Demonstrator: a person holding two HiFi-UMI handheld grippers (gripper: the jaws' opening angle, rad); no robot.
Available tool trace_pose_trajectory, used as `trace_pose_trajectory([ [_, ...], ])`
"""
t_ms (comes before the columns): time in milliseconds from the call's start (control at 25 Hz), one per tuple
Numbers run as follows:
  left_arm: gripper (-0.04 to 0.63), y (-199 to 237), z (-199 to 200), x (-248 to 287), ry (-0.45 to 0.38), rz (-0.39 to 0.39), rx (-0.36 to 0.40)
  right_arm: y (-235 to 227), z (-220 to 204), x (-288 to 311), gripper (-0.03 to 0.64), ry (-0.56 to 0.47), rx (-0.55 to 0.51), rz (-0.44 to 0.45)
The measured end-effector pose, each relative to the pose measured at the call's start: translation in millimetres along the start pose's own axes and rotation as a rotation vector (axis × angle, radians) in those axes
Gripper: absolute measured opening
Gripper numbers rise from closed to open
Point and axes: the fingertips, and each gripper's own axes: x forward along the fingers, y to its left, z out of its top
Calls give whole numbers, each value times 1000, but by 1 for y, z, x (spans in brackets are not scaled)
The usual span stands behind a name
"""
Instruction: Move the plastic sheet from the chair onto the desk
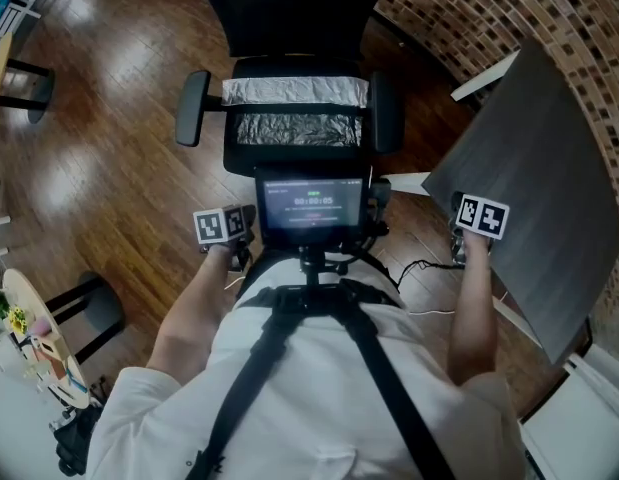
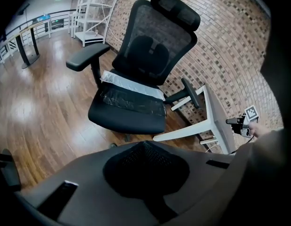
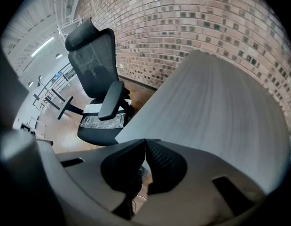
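1. Grey surface (image 1: pixel 529 168) at 3 o'clock in the head view.
2. Black chair (image 1: pixel 289 8) at 12 o'clock, with the plastic sheet (image 1: pixel 297 118) lying across its seat.
3. Small screen (image 1: pixel 311 206), its writing too blurred to read.
4. Closed and empty: left hand-held gripper (image 2: pixel 144 145), right hand-held gripper (image 3: pixel 145 142).

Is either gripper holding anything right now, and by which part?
Nothing is held: the left gripper and right gripper are both shut and empty; the plastic sheet lies on the chair seat.

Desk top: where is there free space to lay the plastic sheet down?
The whole visible desk top is bare, from its edge near the chair to the brick wall. Only the chair seat is occupied, by the plastic sheet.
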Motion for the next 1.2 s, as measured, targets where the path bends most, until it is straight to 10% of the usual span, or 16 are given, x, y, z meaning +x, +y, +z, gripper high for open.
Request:
trace_pose_trajectory([
  [1200,66,-38,143,-3,-192,-190,116,221,49,21,60,-96,-237,227],
])
